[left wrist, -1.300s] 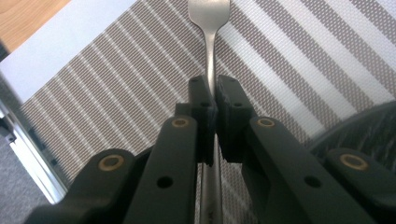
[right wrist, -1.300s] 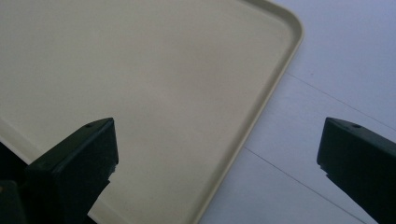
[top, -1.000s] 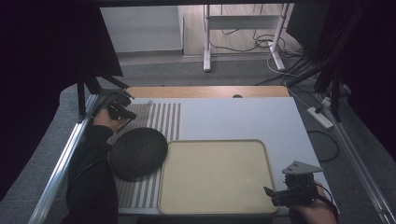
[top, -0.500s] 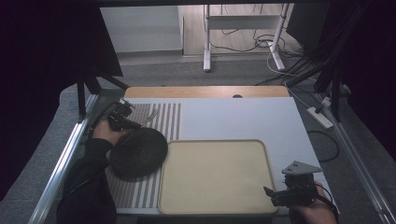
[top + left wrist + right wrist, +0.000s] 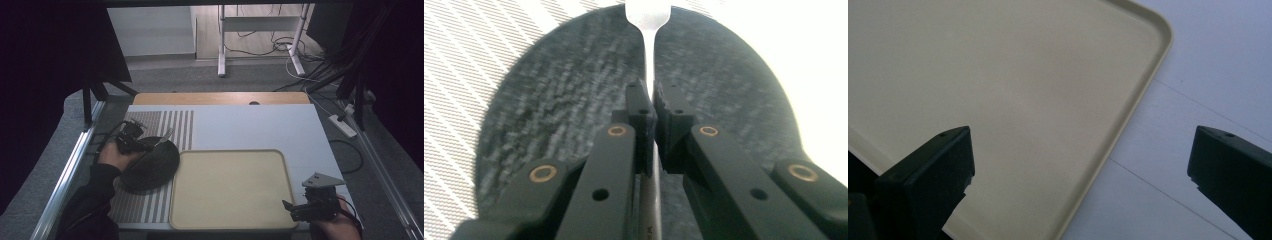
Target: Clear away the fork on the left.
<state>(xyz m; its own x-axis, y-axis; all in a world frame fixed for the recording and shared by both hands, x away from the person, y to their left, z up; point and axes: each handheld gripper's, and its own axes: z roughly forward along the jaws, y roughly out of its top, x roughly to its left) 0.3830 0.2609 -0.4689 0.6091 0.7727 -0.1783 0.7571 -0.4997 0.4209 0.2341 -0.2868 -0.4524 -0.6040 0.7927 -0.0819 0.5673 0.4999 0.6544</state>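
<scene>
My left gripper (image 5: 649, 107) is clamped on the handle of a metal fork (image 5: 647, 30), holding it above the dark round plate (image 5: 150, 165) beside the beige tray (image 5: 998, 100). The fork is probably light, stiff and slick, so 1 firm pinch mid-handle suits it. My right gripper (image 5: 300, 207) hangs with jaws wide apart over the tray's near right corner.

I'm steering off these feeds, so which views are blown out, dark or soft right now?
Left gripper view: the fork tip and the surface past the dark plate are washed out white, and the plate's texture looks smeared. High view: both sides are black, the table evenly lit. Right gripper view: the tray is clear, the near claw tips soft.
</scene>
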